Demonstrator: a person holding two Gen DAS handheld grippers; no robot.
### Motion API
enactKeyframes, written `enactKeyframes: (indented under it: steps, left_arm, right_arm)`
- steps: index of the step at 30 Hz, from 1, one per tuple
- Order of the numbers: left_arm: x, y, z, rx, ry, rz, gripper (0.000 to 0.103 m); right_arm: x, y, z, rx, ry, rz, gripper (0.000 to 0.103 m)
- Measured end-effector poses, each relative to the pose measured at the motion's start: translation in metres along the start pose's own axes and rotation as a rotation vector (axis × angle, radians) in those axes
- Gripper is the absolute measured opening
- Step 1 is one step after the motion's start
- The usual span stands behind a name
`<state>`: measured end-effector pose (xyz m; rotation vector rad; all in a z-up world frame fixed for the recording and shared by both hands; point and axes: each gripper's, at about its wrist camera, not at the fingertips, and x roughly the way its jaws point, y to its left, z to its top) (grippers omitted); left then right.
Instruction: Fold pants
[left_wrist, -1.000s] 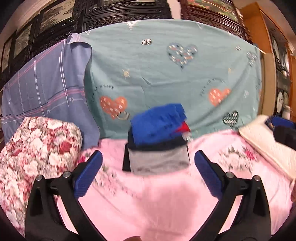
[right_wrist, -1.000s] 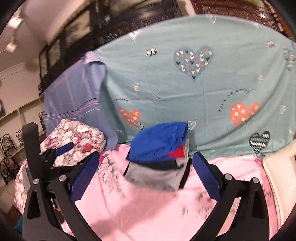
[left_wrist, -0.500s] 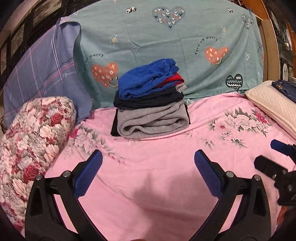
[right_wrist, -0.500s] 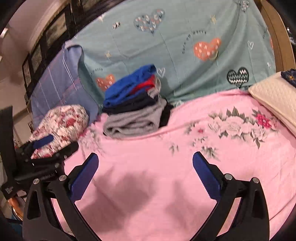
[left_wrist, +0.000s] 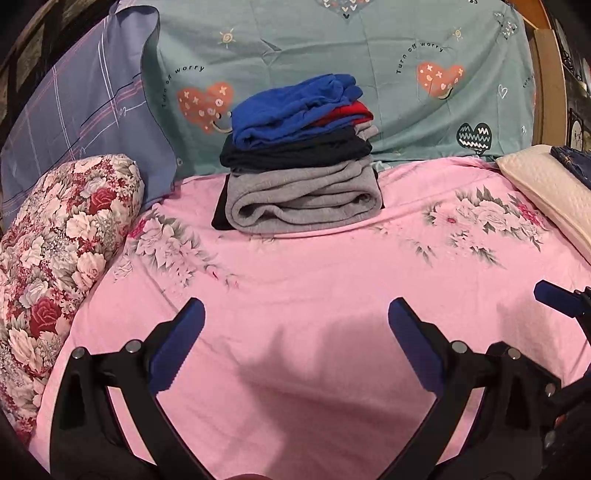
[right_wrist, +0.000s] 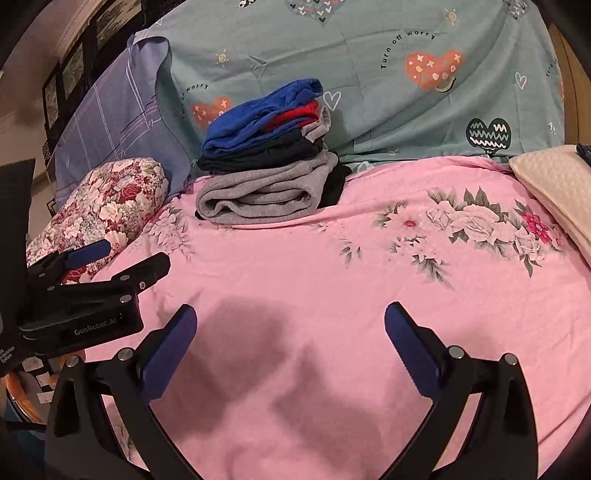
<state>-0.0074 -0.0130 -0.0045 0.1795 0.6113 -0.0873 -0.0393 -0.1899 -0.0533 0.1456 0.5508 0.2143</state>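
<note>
A stack of folded pants (left_wrist: 299, 158) stands at the far side of the pink floral bed sheet (left_wrist: 295, 280), against the teal heart-print cloth. Grey pants (left_wrist: 303, 201) are at the bottom, dark ones above, red and blue (left_wrist: 295, 107) on top. The stack also shows in the right wrist view (right_wrist: 266, 162). My left gripper (left_wrist: 293, 332) is open and empty, low over the sheet in front of the stack. My right gripper (right_wrist: 290, 336) is open and empty, to the right of the left one. The left gripper shows in the right wrist view (right_wrist: 110, 266) at the left.
A red floral bolster pillow (left_wrist: 62, 251) lies along the left. A blue plaid pillow (left_wrist: 85, 107) leans behind it. A cream quilted pillow (left_wrist: 546, 188) with dark denim cloth (left_wrist: 572, 162) on it lies at the right. The teal cloth (left_wrist: 424, 74) covers the back.
Both grippers have pulled back from the stack and dropped toward the sheet. The stack now looks farther away and higher in both views. Both stay open and empty.
</note>
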Motion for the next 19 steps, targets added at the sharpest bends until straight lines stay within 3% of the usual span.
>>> enactKeyframes:
  steps: [11, 15, 19]
  left_arm:
    - [0.006, 0.002, -0.001, -0.003, 0.015, 0.02, 0.101]
    - [0.014, 0.0, -0.003, 0.012, 0.019, 0.092, 0.101]
    - [0.02, 0.003, -0.005, 0.007, 0.042, 0.107, 0.101]
  right_arm:
    - [0.004, 0.013, -0.005, -0.085, 0.009, -0.04, 0.102]
    - [0.005, 0.014, -0.006, -0.095, 0.011, -0.055, 0.102]
    - [0.006, 0.016, -0.008, -0.112, 0.01, -0.073, 0.102]
